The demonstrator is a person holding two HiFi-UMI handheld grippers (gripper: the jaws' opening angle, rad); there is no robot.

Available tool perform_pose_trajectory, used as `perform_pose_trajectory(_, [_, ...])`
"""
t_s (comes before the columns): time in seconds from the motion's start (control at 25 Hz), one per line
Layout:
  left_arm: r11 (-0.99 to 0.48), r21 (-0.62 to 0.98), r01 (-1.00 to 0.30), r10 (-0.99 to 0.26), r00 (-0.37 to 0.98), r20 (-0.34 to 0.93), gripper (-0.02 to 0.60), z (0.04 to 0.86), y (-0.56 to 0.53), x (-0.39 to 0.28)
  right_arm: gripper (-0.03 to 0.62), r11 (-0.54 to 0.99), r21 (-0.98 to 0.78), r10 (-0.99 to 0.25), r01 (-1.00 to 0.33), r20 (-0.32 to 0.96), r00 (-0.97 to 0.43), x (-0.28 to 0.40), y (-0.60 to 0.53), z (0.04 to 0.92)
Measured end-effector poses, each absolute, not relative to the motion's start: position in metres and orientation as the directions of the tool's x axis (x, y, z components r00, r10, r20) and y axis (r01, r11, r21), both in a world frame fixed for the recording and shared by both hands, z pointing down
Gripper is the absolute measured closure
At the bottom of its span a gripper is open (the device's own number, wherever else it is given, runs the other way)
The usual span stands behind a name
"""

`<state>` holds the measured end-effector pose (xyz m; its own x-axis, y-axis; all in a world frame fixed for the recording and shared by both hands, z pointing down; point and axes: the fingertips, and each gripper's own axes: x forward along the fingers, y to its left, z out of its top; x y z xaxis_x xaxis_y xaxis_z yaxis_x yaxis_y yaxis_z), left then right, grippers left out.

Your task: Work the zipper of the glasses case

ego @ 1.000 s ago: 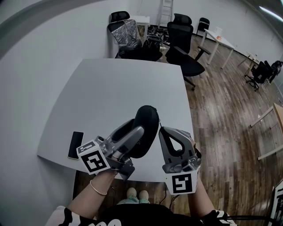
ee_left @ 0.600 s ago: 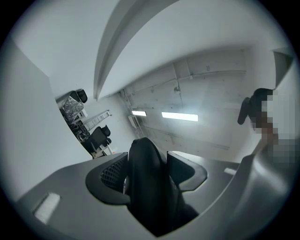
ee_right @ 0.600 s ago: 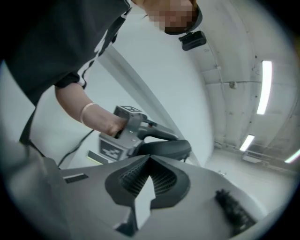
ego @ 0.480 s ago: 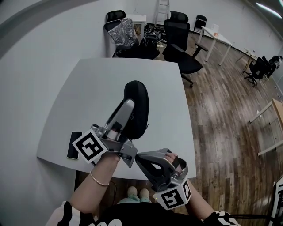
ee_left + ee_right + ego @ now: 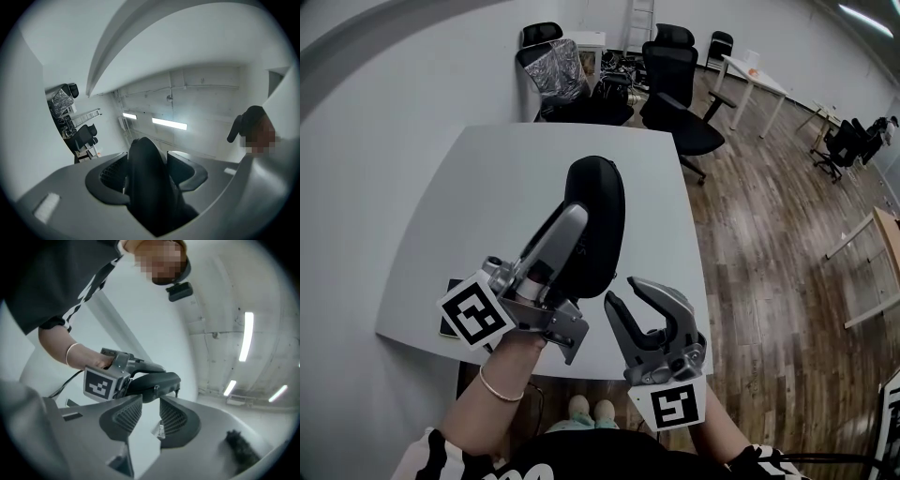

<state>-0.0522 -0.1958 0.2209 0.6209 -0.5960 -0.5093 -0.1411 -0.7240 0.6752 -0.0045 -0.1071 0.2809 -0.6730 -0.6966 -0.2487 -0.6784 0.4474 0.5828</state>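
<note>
1. The left gripper (image 5: pixel 574 232) is clamped on the black glasses case (image 5: pixel 598 220). Its jaws press the case's two flat sides, and the case's rounded end sticks out past the tips.
2. The left forearm (image 5: pixel 487 398), with a thin bracelet at the wrist, comes up from the lower left. The gripper slants forward and to the right, holding the case raised over the white table (image 5: pixel 506 178).
3. The left gripper view looks upward at ceiling lights. There the case (image 5: pixel 147 187) fills the gap between the jaws of the left gripper (image 5: pixel 147 161).
4. The right gripper (image 5: pixel 628 296) is held low at the table's near edge, to the right of the case and apart from it, with its marker cube toward the person.
5. Its jaws are opening. In the right gripper view nothing sits between the jaws of the right gripper (image 5: pixel 151 405), and the case (image 5: pixel 157 379) lies just beyond their tips.
</note>
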Motion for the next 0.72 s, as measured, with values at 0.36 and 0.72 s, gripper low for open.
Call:
perform_pose_trajectory(0.36, [-0.745, 0.648, -0.157, -0.581, 0.629, -0.516, 0.312, 0.210, -0.188, -0.050, 0.490, 0.257, 0.750, -0.701, -0.609, -0.290, -0.652, -0.008, -0.106, 0.270])
perform_pose_trajectory(0.72, [-0.746, 0.643, -0.174, -0.586, 0.630, -0.509, 0.313, 0.206, -0.187, -0.052, 0.536, 0.212, 0.763, -0.687, -0.610, -0.328, -0.649, -0.009, -0.100, 0.256])
